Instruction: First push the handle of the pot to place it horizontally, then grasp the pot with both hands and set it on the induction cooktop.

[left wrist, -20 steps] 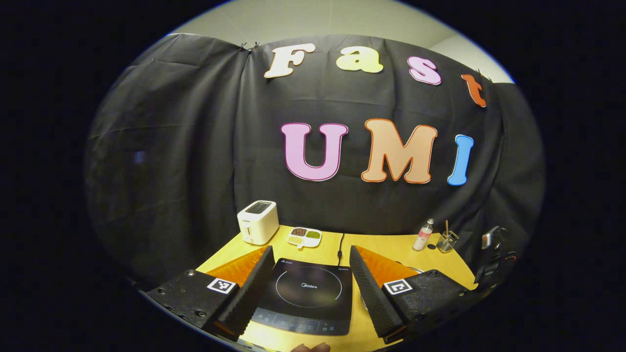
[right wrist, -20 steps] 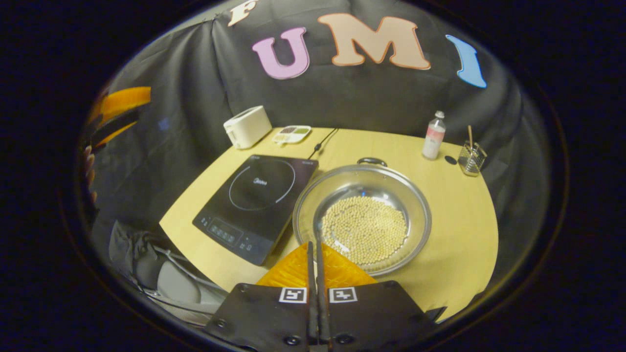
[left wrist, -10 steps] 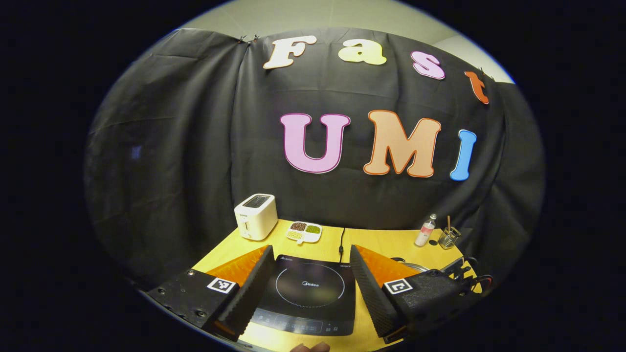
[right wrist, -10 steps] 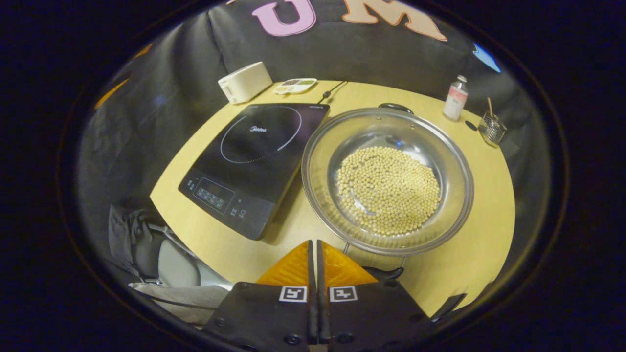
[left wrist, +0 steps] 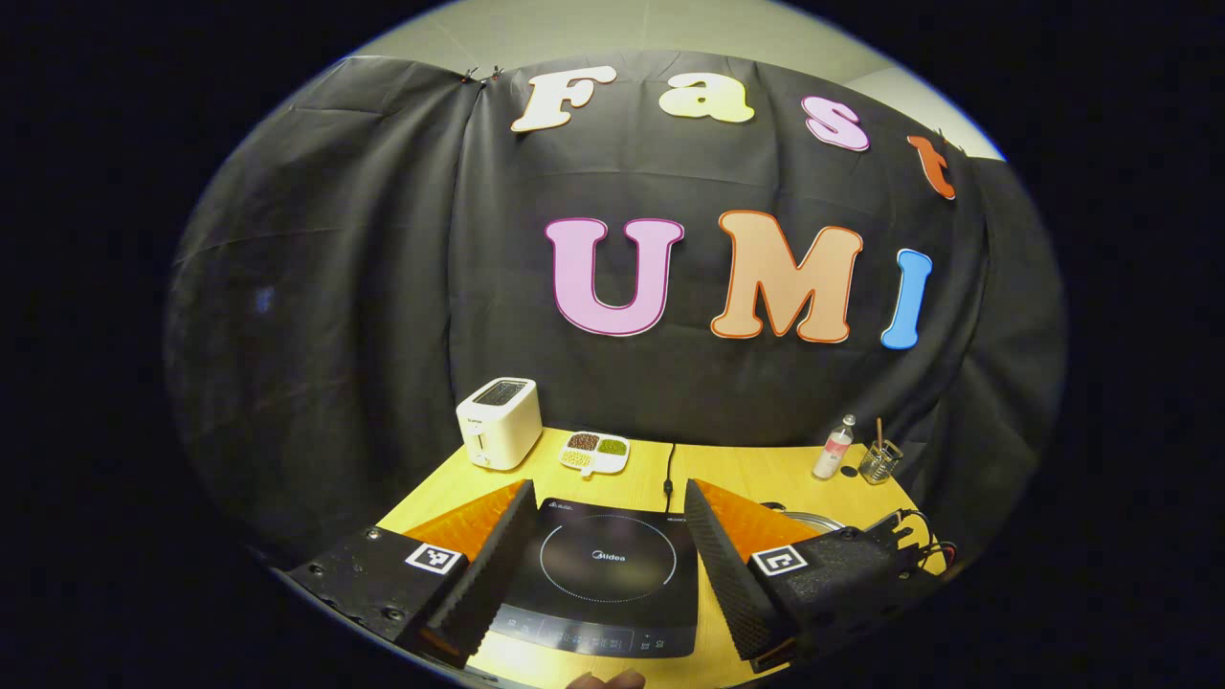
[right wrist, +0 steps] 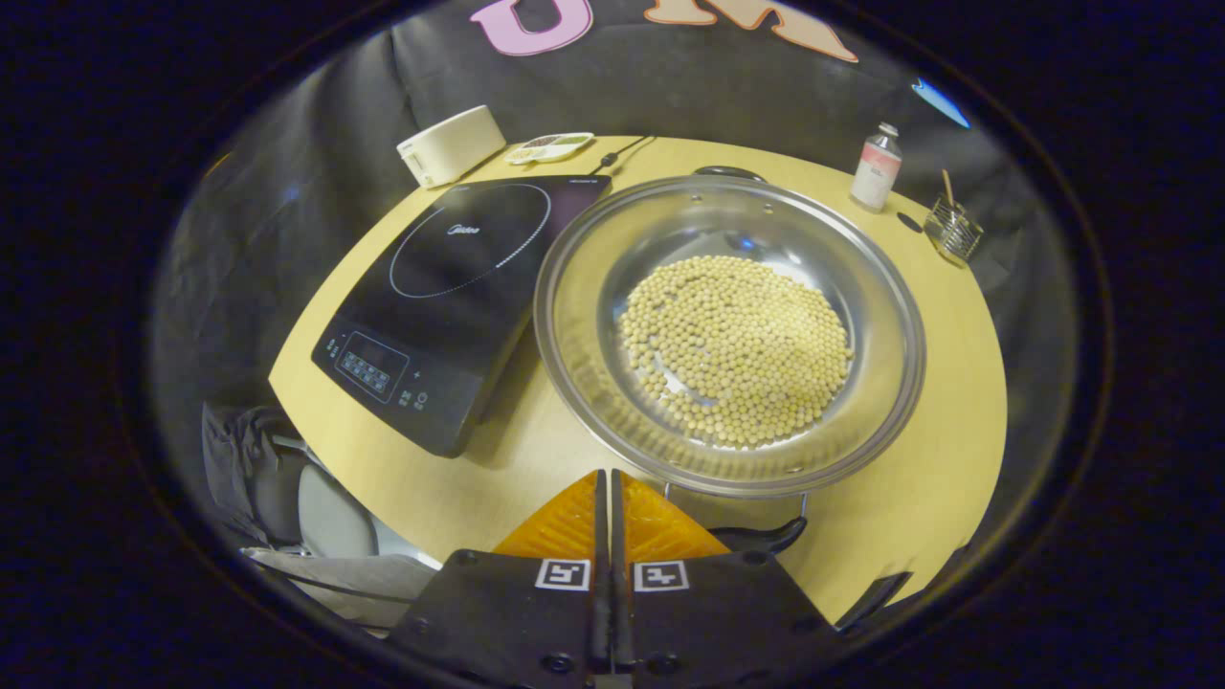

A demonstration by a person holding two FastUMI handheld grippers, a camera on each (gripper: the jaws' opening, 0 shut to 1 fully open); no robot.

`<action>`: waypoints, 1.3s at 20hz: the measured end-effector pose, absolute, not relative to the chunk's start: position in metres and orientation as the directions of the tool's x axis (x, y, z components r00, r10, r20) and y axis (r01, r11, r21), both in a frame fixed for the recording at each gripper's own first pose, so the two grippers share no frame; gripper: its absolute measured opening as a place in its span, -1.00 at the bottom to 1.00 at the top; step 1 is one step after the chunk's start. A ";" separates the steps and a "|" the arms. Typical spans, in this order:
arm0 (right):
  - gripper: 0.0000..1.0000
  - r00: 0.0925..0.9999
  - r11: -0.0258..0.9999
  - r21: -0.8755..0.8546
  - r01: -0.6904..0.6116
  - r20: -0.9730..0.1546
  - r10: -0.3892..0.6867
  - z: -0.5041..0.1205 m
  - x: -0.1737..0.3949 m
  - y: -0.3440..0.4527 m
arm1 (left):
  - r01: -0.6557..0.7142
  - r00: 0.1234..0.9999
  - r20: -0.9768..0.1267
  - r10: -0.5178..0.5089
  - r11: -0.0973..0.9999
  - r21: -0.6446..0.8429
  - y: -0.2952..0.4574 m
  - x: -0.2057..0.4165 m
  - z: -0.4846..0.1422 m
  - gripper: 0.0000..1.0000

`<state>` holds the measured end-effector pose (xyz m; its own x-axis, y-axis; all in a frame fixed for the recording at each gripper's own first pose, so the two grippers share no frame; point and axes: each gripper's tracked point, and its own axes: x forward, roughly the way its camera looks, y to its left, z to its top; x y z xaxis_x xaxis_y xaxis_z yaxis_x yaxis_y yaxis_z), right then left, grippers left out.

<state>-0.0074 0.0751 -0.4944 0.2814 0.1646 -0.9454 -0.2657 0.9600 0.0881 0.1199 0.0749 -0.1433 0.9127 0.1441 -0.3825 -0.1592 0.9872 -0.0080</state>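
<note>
1. Pot (right wrist: 732, 330), filled with pale beans (right wrist: 737, 349), sits on the table (right wrist: 919, 517) just right of the induction cooktop (right wrist: 450, 297).
2. Left gripper (left wrist: 608, 565) hangs spread wide above the cooktop.
3. Right gripper (right wrist: 610, 498), fingers together, empty, sits beside the pot's near handle (right wrist: 761, 536).

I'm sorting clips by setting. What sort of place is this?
Probably a mock kitchen in a recording booth: a wooden table before a black cloth backdrop, holding an induction cooktop, a toaster and a steel pot of soybeans.
</note>
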 end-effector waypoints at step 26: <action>-0.94 0.316 0.991 -0.092 -0.100 -0.947 -0.056 -0.501 0.036 -0.079 | -0.131 0.920 -0.374 0.119 0.991 -0.005 0.057 0.124 -0.143 0.80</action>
<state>0.0358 -0.0793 -0.5005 0.3162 -0.0564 -0.9470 -0.0997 0.9907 -0.0923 0.1245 0.0574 -0.1430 0.9198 0.1192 -0.3738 -0.1306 0.9914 -0.0052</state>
